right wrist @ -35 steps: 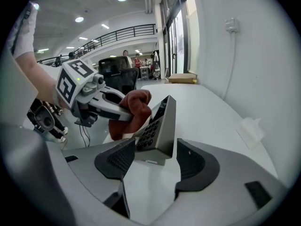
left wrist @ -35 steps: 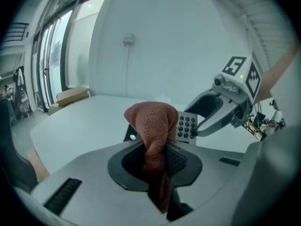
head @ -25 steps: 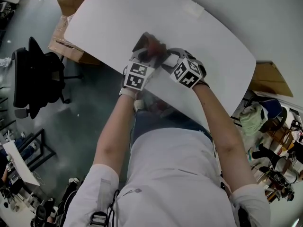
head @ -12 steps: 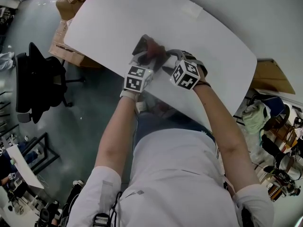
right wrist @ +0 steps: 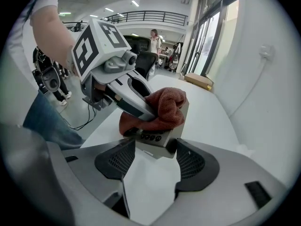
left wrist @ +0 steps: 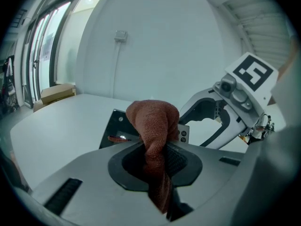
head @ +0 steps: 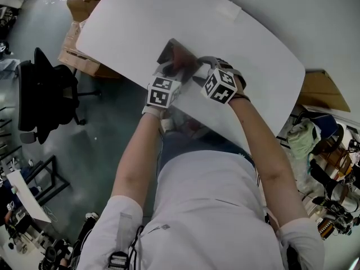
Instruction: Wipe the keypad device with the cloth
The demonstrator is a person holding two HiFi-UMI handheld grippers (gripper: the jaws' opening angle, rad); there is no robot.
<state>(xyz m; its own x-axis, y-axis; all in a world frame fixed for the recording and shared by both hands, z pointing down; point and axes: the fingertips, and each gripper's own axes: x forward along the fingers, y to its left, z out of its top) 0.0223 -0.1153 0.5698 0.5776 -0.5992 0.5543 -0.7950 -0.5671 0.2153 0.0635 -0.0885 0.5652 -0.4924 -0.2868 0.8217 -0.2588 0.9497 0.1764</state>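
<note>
A dark grey keypad device [head: 167, 53] lies near the front edge of the white table [head: 253, 55]. A rust-red cloth [head: 183, 57] rests bunched on top of it. My left gripper [head: 169, 70] is shut on the cloth [left wrist: 153, 119], which hangs down between its jaws and presses on the device [left wrist: 114, 126]. My right gripper [head: 197, 73] comes in from the right. Its jaws clasp the near end of the device [right wrist: 157, 136], just below a row of buttons, so my right gripper [right wrist: 154, 157] is shut on it. The cloth [right wrist: 165, 106] covers most of the device's top.
A black office chair [head: 48, 91] stands on the floor at the left. Cardboard boxes [head: 79, 38] sit under the table's far left corner, and another box [head: 320, 91] at the right. A small pale tab [head: 228, 10] lies far back on the table. Clutter fills the floor at right.
Both grippers stay at the device. The left gripper and the cloth have shifted only slightly over its top; the right gripper keeps its hold.
</note>
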